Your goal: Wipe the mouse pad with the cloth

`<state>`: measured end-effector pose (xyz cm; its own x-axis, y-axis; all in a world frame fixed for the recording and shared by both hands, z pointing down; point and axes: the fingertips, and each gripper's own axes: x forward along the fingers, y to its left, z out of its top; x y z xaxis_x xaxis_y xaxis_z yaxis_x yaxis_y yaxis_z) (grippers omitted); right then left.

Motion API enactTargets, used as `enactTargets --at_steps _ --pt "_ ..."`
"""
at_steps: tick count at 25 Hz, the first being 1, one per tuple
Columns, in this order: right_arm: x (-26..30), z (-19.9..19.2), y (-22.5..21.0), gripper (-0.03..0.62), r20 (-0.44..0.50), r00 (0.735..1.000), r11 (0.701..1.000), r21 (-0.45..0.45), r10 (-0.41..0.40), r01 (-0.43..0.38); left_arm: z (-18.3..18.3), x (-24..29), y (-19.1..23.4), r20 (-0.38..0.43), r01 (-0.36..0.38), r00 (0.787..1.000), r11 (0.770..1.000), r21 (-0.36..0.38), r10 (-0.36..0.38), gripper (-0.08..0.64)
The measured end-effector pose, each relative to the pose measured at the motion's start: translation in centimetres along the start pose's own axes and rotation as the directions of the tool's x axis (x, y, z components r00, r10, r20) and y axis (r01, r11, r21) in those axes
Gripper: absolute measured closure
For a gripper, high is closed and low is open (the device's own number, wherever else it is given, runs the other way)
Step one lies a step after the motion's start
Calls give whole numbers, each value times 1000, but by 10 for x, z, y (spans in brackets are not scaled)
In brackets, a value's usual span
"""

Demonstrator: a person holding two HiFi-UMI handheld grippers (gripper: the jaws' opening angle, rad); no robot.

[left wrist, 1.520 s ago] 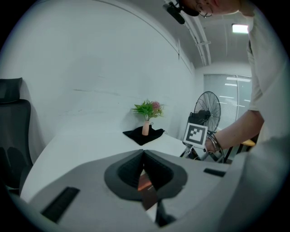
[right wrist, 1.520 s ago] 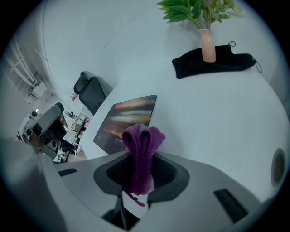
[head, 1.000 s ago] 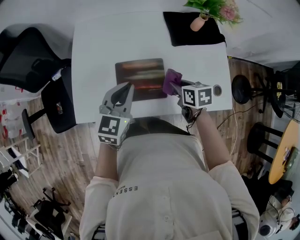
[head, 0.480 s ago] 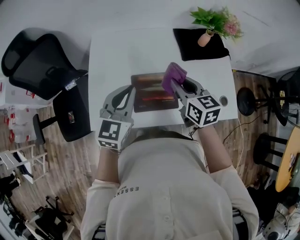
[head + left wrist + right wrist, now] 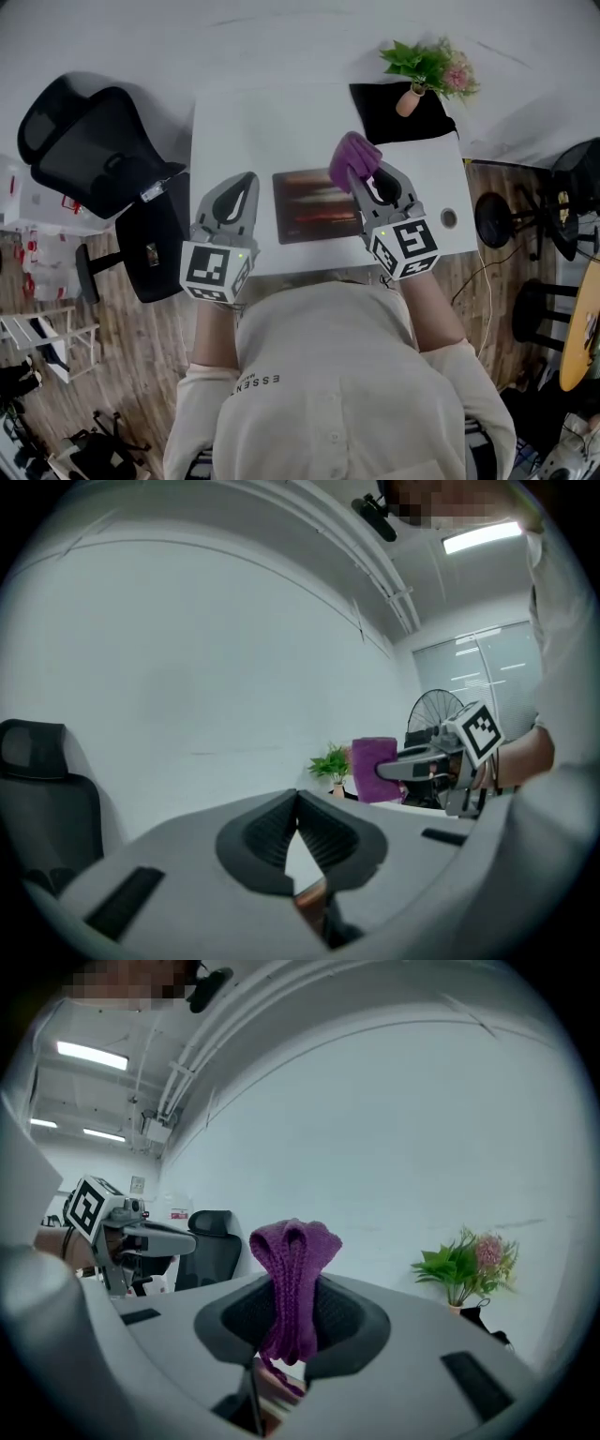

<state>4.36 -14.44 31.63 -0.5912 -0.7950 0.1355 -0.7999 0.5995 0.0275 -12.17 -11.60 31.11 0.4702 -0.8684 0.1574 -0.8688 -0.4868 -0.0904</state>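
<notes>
A dark brown mouse pad lies in the middle of the white table in the head view. My right gripper is raised over the pad's right edge and shut on a folded purple cloth; in the right gripper view the cloth stands up between the jaws. My left gripper hangs over the table just left of the pad, jaws closed with nothing between them. From the left gripper view the cloth and right gripper show at the right.
A potted plant stands on a black mat at the table's far right corner. A black office chair is left of the table. A round grommet sits near the right edge. Stools stand on the wooden floor at right.
Both grippers have lifted and tilted upward. The right one, still holding the cloth, moved from the pad's near right edge to higher above it. The left one rose beside the pad.
</notes>
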Motion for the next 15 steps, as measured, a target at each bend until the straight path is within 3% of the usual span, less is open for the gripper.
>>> enactTargets --at_steps 7,15 --pt "1 0 0 499 3 999 996 -76 -36 36 4 2 4 8 0 1000 1000 5 0 558" --pt "1 -7 -4 502 -13 998 997 -38 -67 66 -1 2 1 -5 1 1000 1000 -4 -1 558"
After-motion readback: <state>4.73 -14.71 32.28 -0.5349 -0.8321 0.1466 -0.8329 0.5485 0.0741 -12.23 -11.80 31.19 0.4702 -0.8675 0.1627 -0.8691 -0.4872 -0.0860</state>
